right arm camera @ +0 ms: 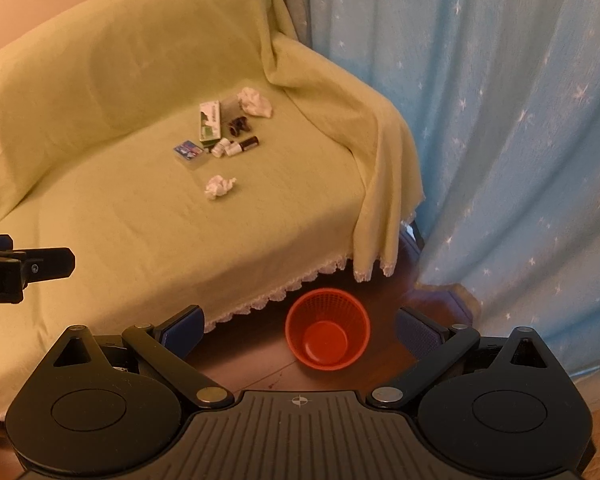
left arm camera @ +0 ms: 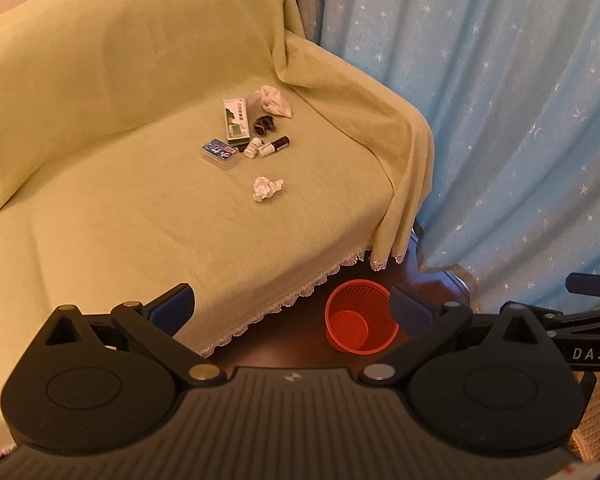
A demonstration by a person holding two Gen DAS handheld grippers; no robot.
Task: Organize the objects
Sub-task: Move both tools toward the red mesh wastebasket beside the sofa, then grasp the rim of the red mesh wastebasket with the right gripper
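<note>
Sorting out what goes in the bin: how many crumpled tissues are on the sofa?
2. One crumpled tissue lies alone nearest the sofa's front edge; the other tissue sits behind the clutter, toward the backrest. None looks hidden.

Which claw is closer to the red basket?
Right, though it is close. The red basket sits between the right claw's open fingers; it lies just beside the left claw's right finger.

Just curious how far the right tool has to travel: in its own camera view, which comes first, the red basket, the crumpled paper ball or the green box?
1. Red basket, on the floor between the open fingers of the right tool.
2. Crumpled paper ball, mid-seat on the sofa cover.
3. Green box, farther back, among the clutter.
</note>
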